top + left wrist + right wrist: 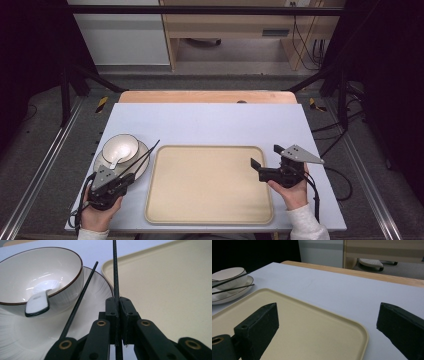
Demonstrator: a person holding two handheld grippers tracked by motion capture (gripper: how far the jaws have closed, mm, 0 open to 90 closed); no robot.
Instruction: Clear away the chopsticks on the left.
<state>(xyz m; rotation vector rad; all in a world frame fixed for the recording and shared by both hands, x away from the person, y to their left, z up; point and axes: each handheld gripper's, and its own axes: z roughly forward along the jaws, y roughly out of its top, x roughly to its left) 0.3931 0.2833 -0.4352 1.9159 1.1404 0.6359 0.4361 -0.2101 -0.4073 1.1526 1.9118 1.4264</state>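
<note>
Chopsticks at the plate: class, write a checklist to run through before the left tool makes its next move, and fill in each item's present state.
1. Left tool clamped on one chopstick: ok, jaws closed on it.
2. Second chopstick also gripped: not ok, it lies beside the jaws, leaning over the plate.
3. Tray has bare room to set things down: ok.
4. Right tool open and out of the left tool's way: ok, it sits at the tray's right edge.
5. Spoon settled in the bowl: ok.
6. Held chopstick free of the plate: cannot tell.
</note>
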